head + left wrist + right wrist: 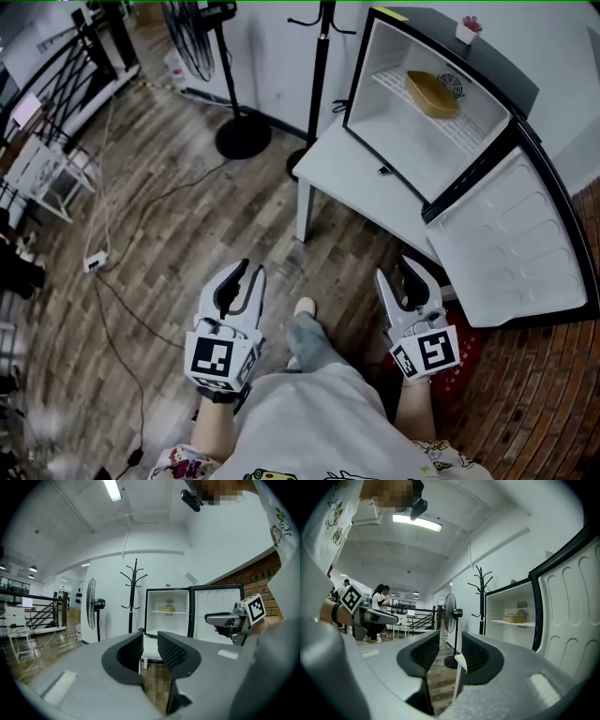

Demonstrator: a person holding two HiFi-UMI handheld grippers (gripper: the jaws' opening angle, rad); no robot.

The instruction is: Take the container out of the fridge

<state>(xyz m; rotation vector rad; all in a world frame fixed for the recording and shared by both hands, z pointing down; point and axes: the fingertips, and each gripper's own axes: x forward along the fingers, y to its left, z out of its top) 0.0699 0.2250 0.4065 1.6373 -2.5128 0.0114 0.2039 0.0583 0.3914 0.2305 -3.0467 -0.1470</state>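
Approach step, nothing grabbed yet. Left hand-held gripper point(246, 274) and right hand-held gripper point(401, 274) both have jaws apart w/ only air between them, pointing roughly level toward the fridge point(412, 141). Container point(433, 94) = tan oval dish on the wire shelf point(389, 80) inside, toward the back wall, well ahead of both grippers and somewhat right of the left one. The right one looks like the shorter reach, so I'd lead w/ it: go in level above the shelf, take the dish's near rim, lift just enough to clear the wires, then pull straight back. Dish looks shallow and light, so prob no need for a hard squeeze; left can support underneath once it's out. Edges: open door point(511, 234) is close on the right gripper's right side, so keep that elbow in. Worktop point(337, 173) corner sits dead ahead of the right jaws and low, below the reach line. Fridge frame bounds entry top + sides. Open room: bare floor point(187, 216) ahead-left of the left gripper; coat stand point(319, 84) and fan point(242, 139) are further ahead-left, well apart.
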